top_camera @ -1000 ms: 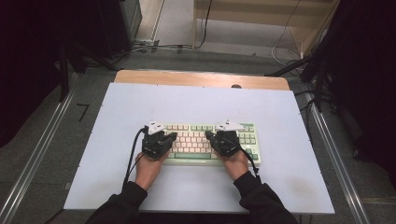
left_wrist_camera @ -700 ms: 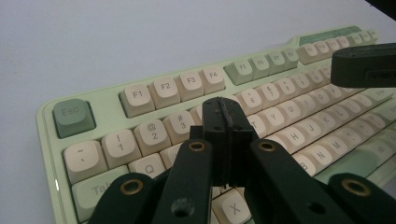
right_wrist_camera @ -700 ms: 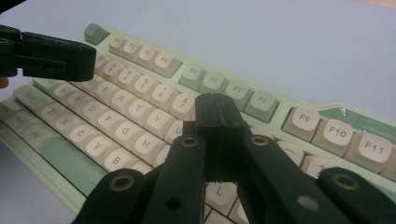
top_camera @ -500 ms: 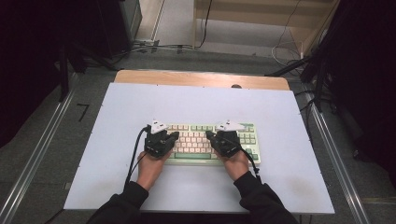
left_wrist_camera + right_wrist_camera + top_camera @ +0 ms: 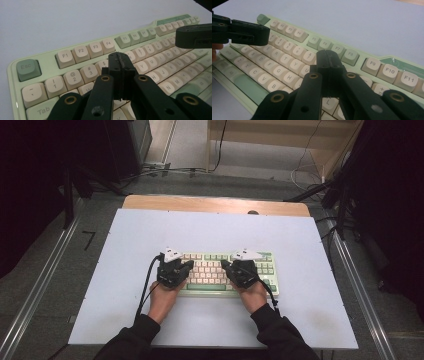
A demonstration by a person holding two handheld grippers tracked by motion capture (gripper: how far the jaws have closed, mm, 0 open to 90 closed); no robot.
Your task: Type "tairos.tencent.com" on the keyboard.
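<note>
A pale green keyboard with cream keys lies on the white tabletop, a little right of centre. My left gripper hovers over its left half and my right gripper over its right half, tips pointing toward each other. In the left gripper view the jaws are pressed together with nothing between them, just above the number row of the keyboard. My right gripper's jaws are likewise shut and empty above the middle keys of the keyboard. Each gripper view also catches the other gripper's black tip.
A wooden strip runs along the table's far edge. Metal rails flank both sides, and cables lie on the floor beyond. Bare white surface surrounds the keyboard on all sides.
</note>
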